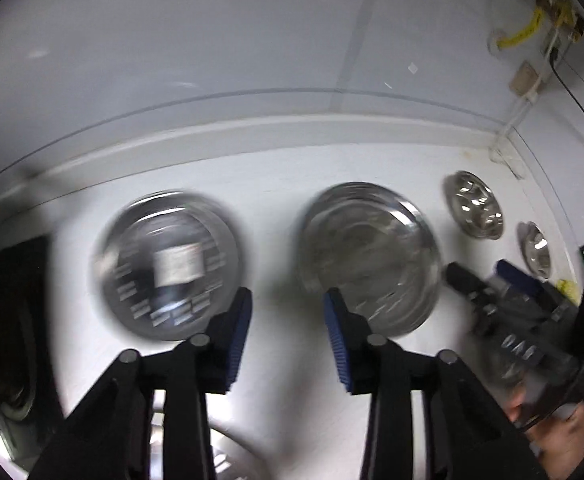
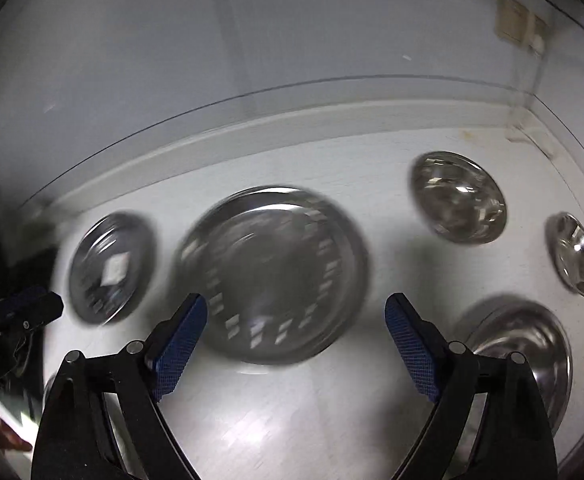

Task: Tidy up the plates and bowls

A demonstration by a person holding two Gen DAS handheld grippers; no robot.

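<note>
Several steel dishes lie on a white counter. In the left wrist view a shallow plate with a bright square reflection sits left, and a wider plate sits to its right. My left gripper hangs open above the bare strip between them, nothing between its blue pads. In the right wrist view the wide plate lies just beyond my right gripper, which is wide open and empty. The smaller plate is left of it. Both views are motion-blurred.
Two small bowls stand at the back right near the wall corner, and a larger bowl sits at the right gripper's right finger. A raised white ledge borders the counter's far side. A dark object fills the left edge.
</note>
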